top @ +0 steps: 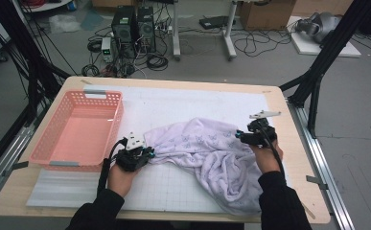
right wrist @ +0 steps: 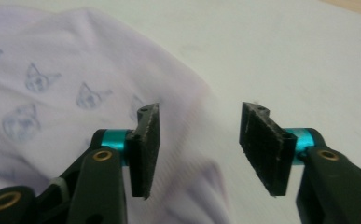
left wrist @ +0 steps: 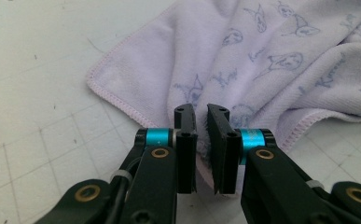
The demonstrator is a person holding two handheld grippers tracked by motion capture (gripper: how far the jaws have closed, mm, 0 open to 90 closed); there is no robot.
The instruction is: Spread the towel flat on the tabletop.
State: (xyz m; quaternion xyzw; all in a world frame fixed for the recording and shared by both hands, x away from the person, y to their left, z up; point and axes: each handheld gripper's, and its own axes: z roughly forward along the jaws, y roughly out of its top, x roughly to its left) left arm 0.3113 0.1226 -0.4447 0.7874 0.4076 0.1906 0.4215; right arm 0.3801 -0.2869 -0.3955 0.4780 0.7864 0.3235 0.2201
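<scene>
Even, soft overhead light; the white mat (top: 183,110) is bright, the floor dimmer; shadows faint; the high view slightly soft; the right gripper view blurry beyond its jaws

The left gripper (top: 147,154) sits at the left edge of the lilac printed towel (top: 207,153), its fingers (left wrist: 186,140) nearly closed on the hem. The right gripper (top: 240,135) is at the towel's right edge, fingers (right wrist: 146,144) spread wide.

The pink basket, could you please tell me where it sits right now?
In the high view, the pink basket sits on the table's left side, just left of the lilac towel and beyond the left gripper.
</scene>
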